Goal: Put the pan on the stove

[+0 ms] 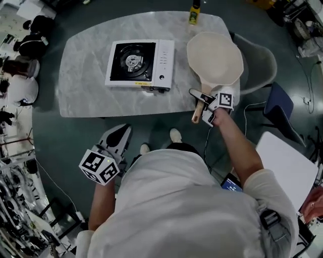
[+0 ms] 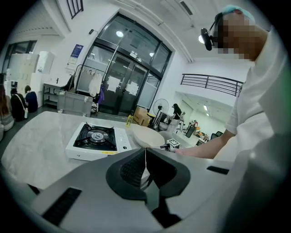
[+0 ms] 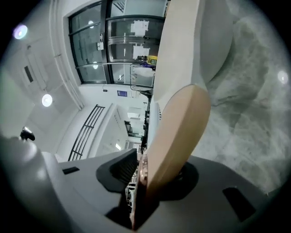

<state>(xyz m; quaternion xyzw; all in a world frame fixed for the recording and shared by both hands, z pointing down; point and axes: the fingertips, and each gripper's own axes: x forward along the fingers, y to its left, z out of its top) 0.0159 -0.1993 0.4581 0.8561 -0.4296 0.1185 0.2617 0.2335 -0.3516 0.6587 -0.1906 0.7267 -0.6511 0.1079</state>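
A: Well, what is shown in the head view?

B: The pan [image 1: 214,58] is seen at the right end of the marble table [image 1: 86,95], just right of the stove [image 1: 140,63] and apart from it. Its wooden handle [image 1: 197,112] juts past the near edge, where it is clamped by the right gripper [image 1: 201,107]. The left gripper [image 1: 121,132] is held off the table, close to the person's body. A yellow bottle [image 1: 194,14] is stood at the far edge.

A: And in the left gripper view?

B: The jaws are seen pressed together, with nothing held between them. The stove [image 2: 96,139] and the pan [image 2: 148,135] are seen beyond, side by side.

A: And in the right gripper view?

B: The jaws are closed partway, onto the handle [image 3: 177,132], by which the gap is filled. The pan's pale bowl [image 3: 191,41] is seen past it, against the marble.
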